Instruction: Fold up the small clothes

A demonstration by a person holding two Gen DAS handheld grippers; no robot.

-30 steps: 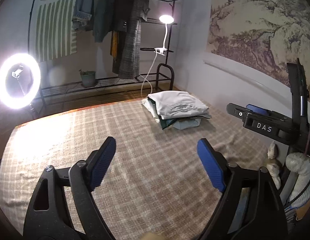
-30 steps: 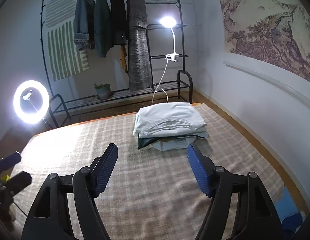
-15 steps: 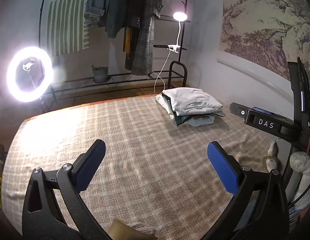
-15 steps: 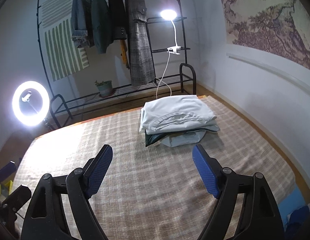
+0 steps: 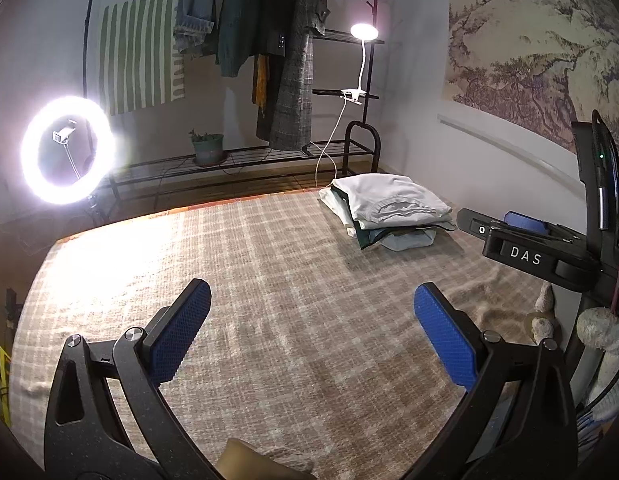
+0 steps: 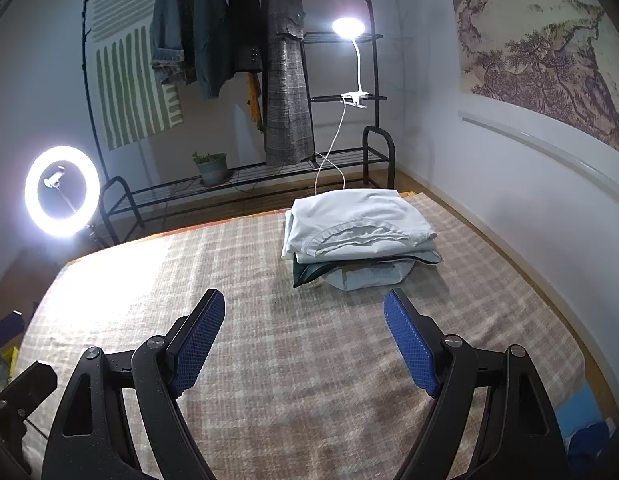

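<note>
Claws spread wide and empty: the left claw (image 5: 311, 334) and right claw (image 6: 303, 338) both hang above the plaid-covered tabletop (image 6: 269, 344). A stack of folded clothes (image 6: 359, 236) lies at one o'clock from each, white garment on top. Ring light (image 6: 62, 191) glows at ten o'clock.

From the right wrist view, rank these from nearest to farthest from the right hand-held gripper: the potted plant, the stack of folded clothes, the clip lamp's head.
1. Stack of folded clothes, just ahead of the right hand-held gripper, slightly right, on the checked blanket.
2. Potted plant, on the rack's low shelf beyond the blanket, left of centre.
3. Clip lamp's head, high on the rack, right of the hanging coats.
</note>
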